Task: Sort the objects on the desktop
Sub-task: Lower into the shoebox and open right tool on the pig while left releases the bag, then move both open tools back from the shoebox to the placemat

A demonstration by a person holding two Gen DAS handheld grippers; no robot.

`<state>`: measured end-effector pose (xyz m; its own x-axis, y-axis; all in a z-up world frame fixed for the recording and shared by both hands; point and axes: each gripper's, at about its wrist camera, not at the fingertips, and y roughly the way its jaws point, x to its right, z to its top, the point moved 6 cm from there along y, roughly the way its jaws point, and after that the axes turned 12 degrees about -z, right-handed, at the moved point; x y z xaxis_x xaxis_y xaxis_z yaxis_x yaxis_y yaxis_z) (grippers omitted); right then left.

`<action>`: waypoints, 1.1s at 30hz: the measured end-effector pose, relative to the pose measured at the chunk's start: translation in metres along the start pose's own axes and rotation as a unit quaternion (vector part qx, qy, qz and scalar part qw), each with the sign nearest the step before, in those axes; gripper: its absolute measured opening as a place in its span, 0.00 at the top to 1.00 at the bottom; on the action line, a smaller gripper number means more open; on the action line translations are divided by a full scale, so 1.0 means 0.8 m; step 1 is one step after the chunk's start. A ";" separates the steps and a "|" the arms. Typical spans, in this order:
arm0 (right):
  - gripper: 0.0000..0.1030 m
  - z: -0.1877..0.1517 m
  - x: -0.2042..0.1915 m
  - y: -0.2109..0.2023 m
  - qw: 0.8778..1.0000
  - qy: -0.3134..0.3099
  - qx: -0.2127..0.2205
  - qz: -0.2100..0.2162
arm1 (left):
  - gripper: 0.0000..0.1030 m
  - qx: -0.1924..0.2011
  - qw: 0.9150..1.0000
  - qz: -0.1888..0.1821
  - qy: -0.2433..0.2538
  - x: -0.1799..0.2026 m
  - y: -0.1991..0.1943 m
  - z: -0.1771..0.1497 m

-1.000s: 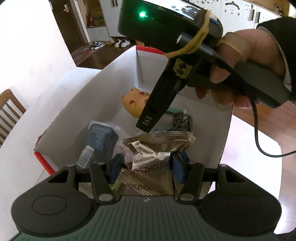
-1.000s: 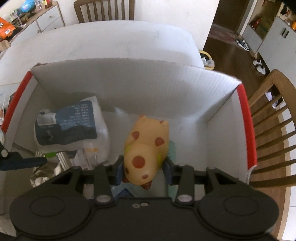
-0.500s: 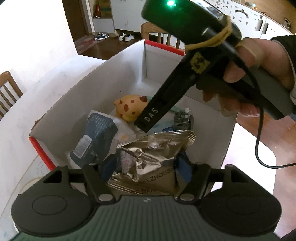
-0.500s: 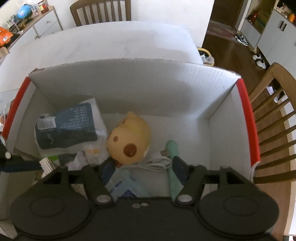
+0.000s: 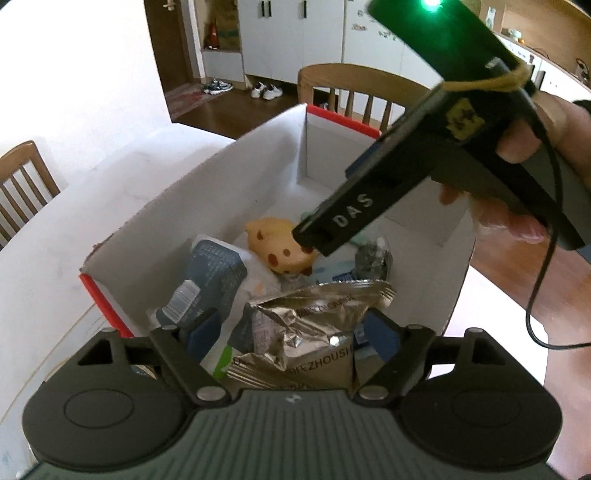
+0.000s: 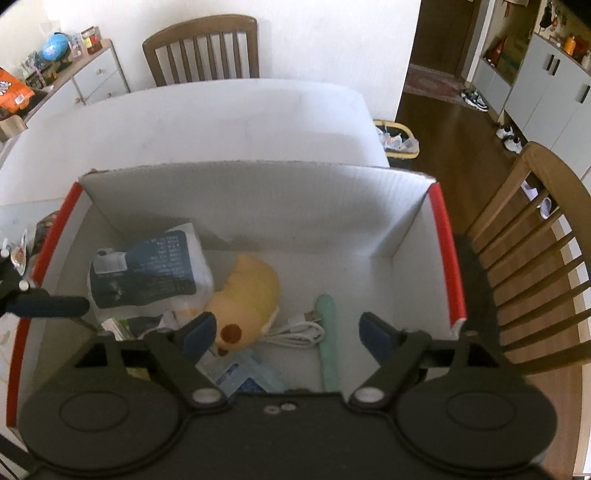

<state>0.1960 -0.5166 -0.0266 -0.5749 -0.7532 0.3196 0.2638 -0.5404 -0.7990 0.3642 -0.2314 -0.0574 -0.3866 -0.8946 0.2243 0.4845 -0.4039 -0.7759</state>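
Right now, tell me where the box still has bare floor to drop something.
Free: the box floor beside its right wall, past the green stick, and the strip along the far wall. Crowded: the left, with tissue pack, spotted toy and foil bag.

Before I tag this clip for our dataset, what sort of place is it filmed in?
Most likely a home dining area: wooden chairs around a white table, shoes by the cabinets, and a cluttered sideboard.

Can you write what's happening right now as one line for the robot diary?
step: dropping things in box | left tongs: opening, foil snack bag between, unpinched | right tongs: opening, empty | spotted toy: lying in box
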 end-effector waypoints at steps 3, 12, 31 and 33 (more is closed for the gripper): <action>0.17 -0.002 0.003 -0.010 1.000 0.002 0.008 0.000 | 0.17 0.006 1.000 0.004 -0.002 -0.001 -0.003 0.000; 0.12 0.003 0.010 -0.050 0.999 0.014 0.037 0.007 | 0.03 0.046 0.998 0.032 -0.022 -0.004 -0.023 -0.008; 0.09 -0.014 -0.004 -0.117 0.996 0.033 0.085 0.020 | 0.00 0.102 0.993 0.013 -0.055 -0.004 -0.078 -0.026; 0.09 -0.015 -0.008 -0.124 0.995 0.033 0.090 0.019 | 0.00 0.102 0.993 0.015 -0.051 -0.002 -0.084 -0.030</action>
<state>0.1643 -0.4537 0.0442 -0.6100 -0.7514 0.2514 0.4175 -0.5745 -0.7040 0.3137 -0.1981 -0.0198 -0.2931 -0.9175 0.2687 0.6482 -0.3973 -0.6496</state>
